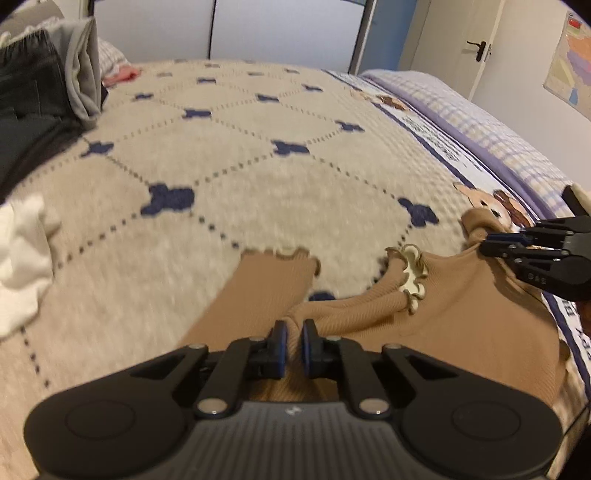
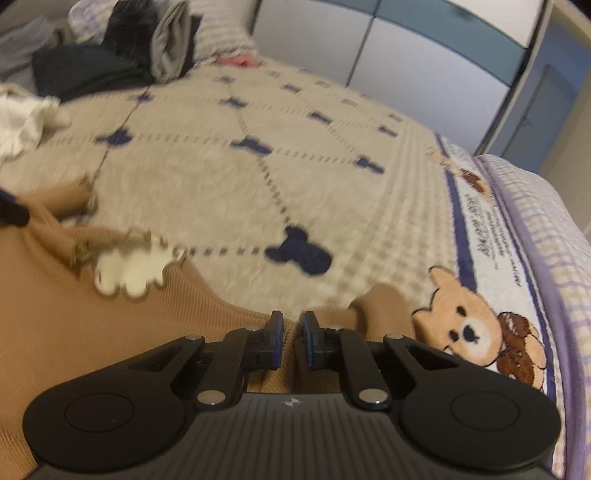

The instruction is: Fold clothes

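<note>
A tan ribbed top [image 1: 461, 314] with frilled edges lies near the front edge of the bed, its cream-lined neck opening [image 1: 412, 277] facing up. My left gripper [image 1: 293, 332] is shut on a bunched fold of the top near one sleeve [image 1: 266, 284]. At the right of the left wrist view, my right gripper [image 1: 487, 242] pinches the top's far shoulder. In the right wrist view the right gripper [image 2: 293, 325] is shut on tan fabric of the top [image 2: 55, 314], close to the neck opening [image 2: 129, 269]. The left gripper's fingers [image 2: 11, 210] show at the left edge.
The bed is covered by a beige quilted blanket [image 1: 258, 166] with navy motifs and a bear border [image 2: 469, 325]. A pile of dark and grey clothes [image 1: 44, 85] sits at the far left, with a white garment [image 1: 18, 258] nearer. Wardrobe doors [image 1: 277, 29] stand behind the bed.
</note>
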Demonstrator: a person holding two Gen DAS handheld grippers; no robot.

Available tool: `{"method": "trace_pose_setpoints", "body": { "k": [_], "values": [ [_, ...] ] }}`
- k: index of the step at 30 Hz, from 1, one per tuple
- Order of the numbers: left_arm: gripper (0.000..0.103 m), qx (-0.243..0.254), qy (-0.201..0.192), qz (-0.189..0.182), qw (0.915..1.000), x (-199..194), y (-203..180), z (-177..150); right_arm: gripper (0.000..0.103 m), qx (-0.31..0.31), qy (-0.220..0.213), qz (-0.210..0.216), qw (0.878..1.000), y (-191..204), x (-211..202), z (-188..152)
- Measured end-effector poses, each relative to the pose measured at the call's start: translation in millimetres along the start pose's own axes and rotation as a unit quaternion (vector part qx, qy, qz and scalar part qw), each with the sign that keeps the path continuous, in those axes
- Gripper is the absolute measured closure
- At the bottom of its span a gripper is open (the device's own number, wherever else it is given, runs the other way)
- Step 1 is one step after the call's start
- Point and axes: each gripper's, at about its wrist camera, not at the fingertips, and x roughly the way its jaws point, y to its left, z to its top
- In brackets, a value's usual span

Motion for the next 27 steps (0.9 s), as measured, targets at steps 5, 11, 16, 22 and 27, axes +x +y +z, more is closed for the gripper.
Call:
{"method": "trace_pose_setpoints", "body": {
  "k": [5,11,16,22,27],
  "values": [
    [0.094,0.001,-0.053,0.044,0.9976,3,-6,20,0.091,0.037,-0.034,-0.04,0.998,-9,-5,11],
    [0.094,0.006,-0.092,0.082,0.9924,19,-20,42,0.091,0.079,-0.061,-0.074,0.992,-18,-1,19],
    [0.094,0.017,-0.113,0.107,0.9877,35,-27,56,0.091,0.107,-0.067,-0.092,0.988,-26,11,22],
    [0.094,0.058,-0.129,0.135,0.9807,53,-38,74,0.091,0.088,-0.083,-0.122,0.985,-25,22,32],
    [0.095,0.062,-0.137,0.126,0.9806,72,-40,101,0.091,0.065,-0.093,-0.146,0.983,-34,30,44]
  ]
}}
